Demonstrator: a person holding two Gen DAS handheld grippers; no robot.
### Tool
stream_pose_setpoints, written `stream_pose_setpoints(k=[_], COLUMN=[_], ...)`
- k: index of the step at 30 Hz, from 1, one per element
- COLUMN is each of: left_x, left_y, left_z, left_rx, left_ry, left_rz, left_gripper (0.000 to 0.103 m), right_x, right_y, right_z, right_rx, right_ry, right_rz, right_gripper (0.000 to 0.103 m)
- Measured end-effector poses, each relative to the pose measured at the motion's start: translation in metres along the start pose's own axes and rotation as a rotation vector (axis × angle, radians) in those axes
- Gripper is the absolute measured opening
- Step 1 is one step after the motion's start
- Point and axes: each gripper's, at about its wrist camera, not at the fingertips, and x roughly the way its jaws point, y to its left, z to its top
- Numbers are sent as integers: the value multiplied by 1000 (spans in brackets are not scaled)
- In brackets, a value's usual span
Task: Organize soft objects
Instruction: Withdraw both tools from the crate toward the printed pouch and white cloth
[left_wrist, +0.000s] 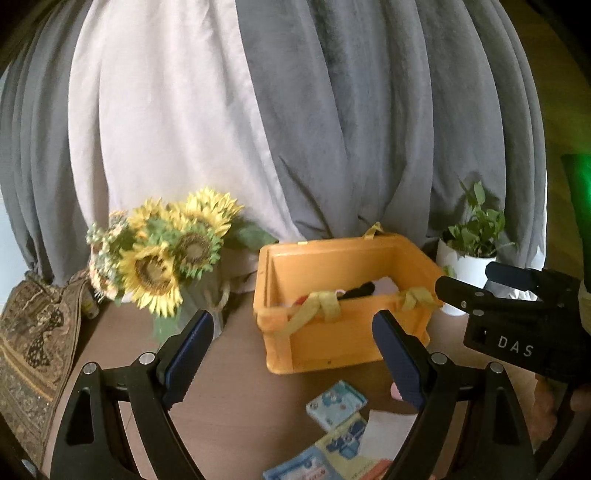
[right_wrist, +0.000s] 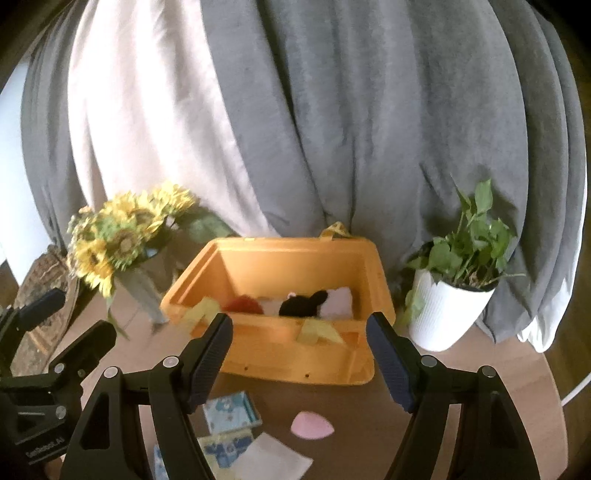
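Left tool (left_wrist: 291, 354) jaws wide apart and empty, right tool (right_wrist: 299, 358) likewise, side by side

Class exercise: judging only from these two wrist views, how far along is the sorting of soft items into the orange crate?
Partly done. The orange crate already holds a red item, a black one and a pale pink one. Nothing is in hand: the left gripper and right gripper are both open and empty. Left on the table: a pink pad, patterned packets and a white cloth.
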Motion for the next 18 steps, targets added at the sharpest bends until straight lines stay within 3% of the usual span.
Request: stream_pose_setpoints(k=[18], left_x=[-35], left_y=[-9], left_z=[-68], left_rx=[67], left_ry=[42], left_rz=[-6], left_gripper=[90], right_x=[-15], right_y=[27], right_z=[-57], right_rx=[-84], right_ry=[67], right_rz=[61], right_gripper=[76])
